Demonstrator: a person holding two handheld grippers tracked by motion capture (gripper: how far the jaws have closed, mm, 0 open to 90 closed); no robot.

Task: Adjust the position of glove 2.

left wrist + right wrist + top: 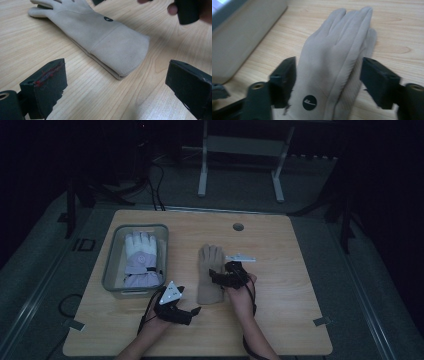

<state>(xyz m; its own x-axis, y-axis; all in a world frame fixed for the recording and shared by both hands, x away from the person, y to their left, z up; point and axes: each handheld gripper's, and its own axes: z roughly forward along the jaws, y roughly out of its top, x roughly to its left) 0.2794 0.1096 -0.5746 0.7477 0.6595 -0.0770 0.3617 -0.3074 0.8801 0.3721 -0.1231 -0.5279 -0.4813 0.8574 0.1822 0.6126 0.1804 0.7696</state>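
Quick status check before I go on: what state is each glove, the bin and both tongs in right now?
Beige glove: flat on the table, fingers pointing away from the person, between the open jaws of the right tongs.
Purple-and-white glove: lying inside the bin.
Bin: upright on the table, no lid on it.
Left tongs: open, holding nothing, near the beige glove's cuff.
Right tongs: open, jaws on either side of the beige glove.

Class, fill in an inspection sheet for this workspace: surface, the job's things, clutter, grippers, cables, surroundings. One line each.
Surface: wooden table, a round hole near its far edge.
Job's things: beige glove flat on the table; lilac and white glove in the grey bin.
Clutter: nothing seen.
Grippers: left gripper open, near the beige glove's cuff; right gripper open, fingers either side of that glove.
Cables: one trails from each gripper; more on the floor.
Surroundings: dark room, a white frame beyond the table.
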